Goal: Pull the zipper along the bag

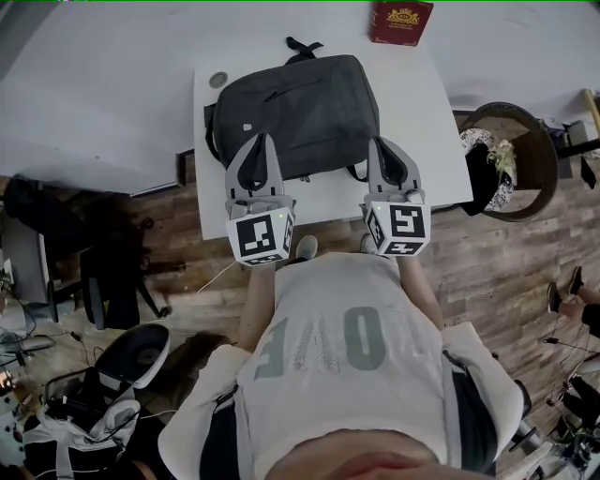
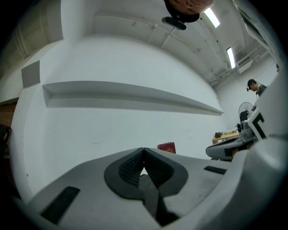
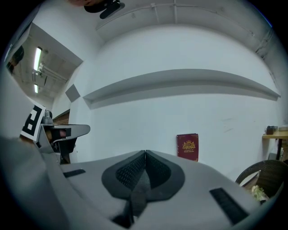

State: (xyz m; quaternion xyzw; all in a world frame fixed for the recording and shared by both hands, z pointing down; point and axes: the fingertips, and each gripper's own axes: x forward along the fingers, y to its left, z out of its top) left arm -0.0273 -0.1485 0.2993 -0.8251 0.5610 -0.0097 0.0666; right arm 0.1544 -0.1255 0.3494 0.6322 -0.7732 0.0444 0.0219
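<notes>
Now holding left hand-held gripper [image 1: 263, 140] level over the near left of the bag [image 1: 305, 108], clenched empty. Likewise holding right hand-held gripper [image 1: 378, 143] level by that bag's right edge, clenched empty.

The bag [image 1: 295, 117] lies on the table [image 1: 427, 131], the book [image 1: 400, 21] behind it.

Red book [image 1: 401, 21], white table [image 1: 427, 112], wicker basket [image 1: 542, 159]

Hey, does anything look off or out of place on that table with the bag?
Nothing stands out. The dark bag lies flat on the white table, turned slightly askew to its edges but fully on it. The red book stands upright at the far edge.
</notes>
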